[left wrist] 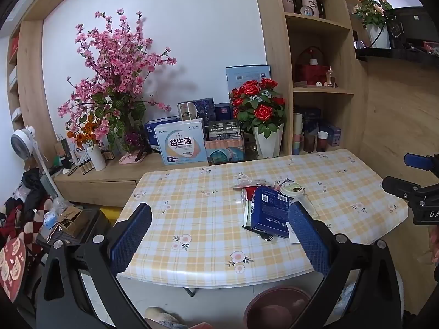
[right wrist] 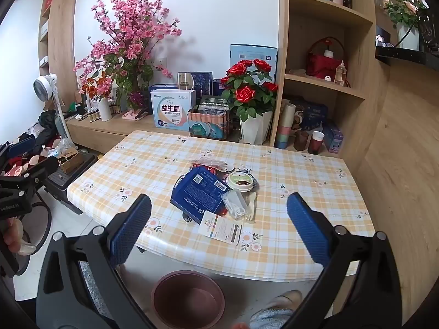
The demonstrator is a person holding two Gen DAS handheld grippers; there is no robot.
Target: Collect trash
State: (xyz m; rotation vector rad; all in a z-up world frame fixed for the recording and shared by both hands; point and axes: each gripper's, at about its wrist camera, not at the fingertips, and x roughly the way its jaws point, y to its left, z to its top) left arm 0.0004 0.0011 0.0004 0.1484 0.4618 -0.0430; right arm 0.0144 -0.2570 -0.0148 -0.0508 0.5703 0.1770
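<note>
Checked table [right wrist: 301, 181], trash heap [right wrist: 214, 197] central (edges bare)

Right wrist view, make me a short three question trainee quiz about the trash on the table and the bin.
1. True or false: the blue coffee box lies on the checked table.
2. Where is the brown bin? A) on the table B) on the floor below the table's near edge C) on a shelf
3. Fill in: both the right gripper and the left gripper stand ____, holding nothing.

Key: 1 true; 2 B; 3 open.
</note>
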